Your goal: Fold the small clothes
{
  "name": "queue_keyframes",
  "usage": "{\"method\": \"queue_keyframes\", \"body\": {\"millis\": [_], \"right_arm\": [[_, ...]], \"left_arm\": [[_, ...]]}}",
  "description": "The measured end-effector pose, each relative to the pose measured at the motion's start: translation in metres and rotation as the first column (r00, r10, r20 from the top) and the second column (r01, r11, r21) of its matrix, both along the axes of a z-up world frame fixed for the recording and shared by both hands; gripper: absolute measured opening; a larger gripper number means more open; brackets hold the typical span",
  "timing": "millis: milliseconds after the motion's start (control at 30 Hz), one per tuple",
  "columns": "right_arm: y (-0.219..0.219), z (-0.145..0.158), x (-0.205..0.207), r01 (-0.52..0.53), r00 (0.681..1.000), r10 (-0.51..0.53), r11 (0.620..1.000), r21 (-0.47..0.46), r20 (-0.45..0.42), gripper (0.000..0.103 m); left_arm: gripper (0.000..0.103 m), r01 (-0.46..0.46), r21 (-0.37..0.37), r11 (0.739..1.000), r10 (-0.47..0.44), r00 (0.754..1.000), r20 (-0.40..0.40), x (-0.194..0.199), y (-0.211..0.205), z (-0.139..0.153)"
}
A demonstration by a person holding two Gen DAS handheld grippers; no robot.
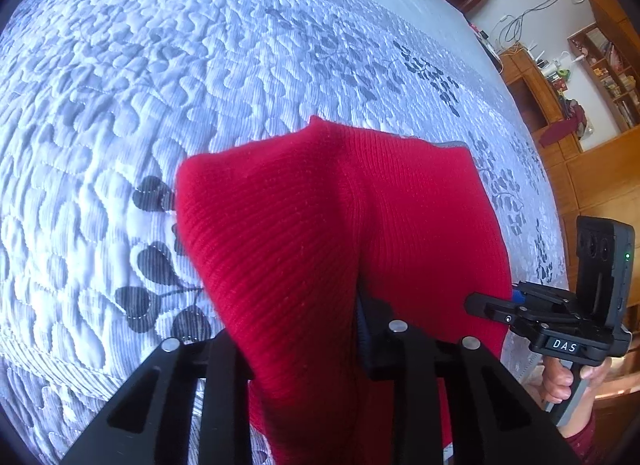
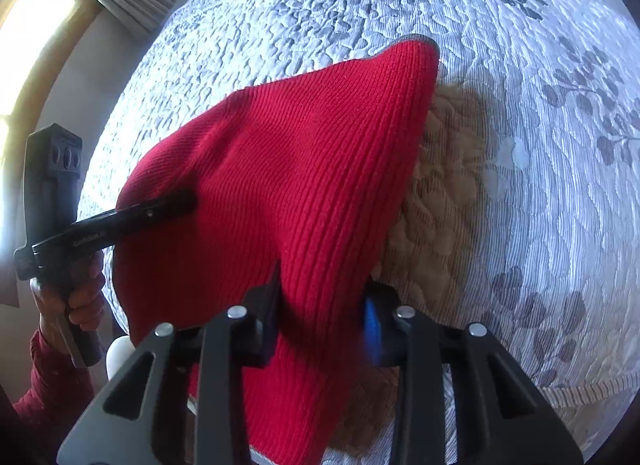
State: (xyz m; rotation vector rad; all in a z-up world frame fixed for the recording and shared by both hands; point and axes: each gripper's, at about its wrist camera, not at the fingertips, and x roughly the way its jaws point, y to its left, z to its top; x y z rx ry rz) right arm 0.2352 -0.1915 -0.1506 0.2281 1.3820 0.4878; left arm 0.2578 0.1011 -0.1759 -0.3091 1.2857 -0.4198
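Garment: one red ribbed knit piece (image 1: 320,225), lifted over the bed (image 1: 160,85), gathered into both hand-held grippers.
Long axis: in the left wrist view it runs from 6 o'clock up to 12 o'clock, a peaked corner pointing to 12; in the right wrist view (image 2: 288,169) it leans from 6 toward 1 o'clock, its grey-trimmed edge at the top.
Left hand-held gripper (image 1: 304,349): clenched on a fold of the red knit, cloth bunched between the jaws.
Right hand-held gripper (image 2: 320,321): clenched on another fold of the same piece; a blue pad shows on its 3 o'clock jaw.
Count: one garment, two hand-held grippers, two hands (image 2: 76,293) on the handles.
Bed cover: pale quilted fabric with grey leaf print.
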Motion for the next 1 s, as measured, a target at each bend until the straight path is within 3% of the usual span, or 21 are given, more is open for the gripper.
{"method": "queue_keyframes", "body": {"millis": [233, 533, 800, 1000], "right_arm": [[-0.013, 0.015, -0.009, 0.006, 1.0, -0.006, 0.999, 0.054, 0.006, 0.029], [-0.051, 0.052, -0.03, 0.013, 0.997, -0.015, 0.999, 0.033, 0.069, 0.028], [-0.134, 0.092, -0.032, 0.07, 0.991, -0.071, 0.997, 0.014, 0.114, 0.028], [-0.203, 0.092, -0.014, 0.12, 0.987, -0.118, 0.993, -0.015, 0.109, 0.028]], "left_arm": [[0.025, 0.012, 0.003, 1.0, -0.012, 1.0, 0.027, -0.007, -0.013, 0.018], [0.025, 0.075, -0.044, 0.996, -0.072, 0.996, 0.058, -0.021, -0.066, 0.049], [0.025, 0.146, -0.079, 0.986, -0.136, 0.983, 0.122, -0.018, -0.154, 0.087], [0.025, 0.164, -0.063, 0.984, -0.156, 0.981, 0.12, -0.003, -0.23, 0.083]]}}
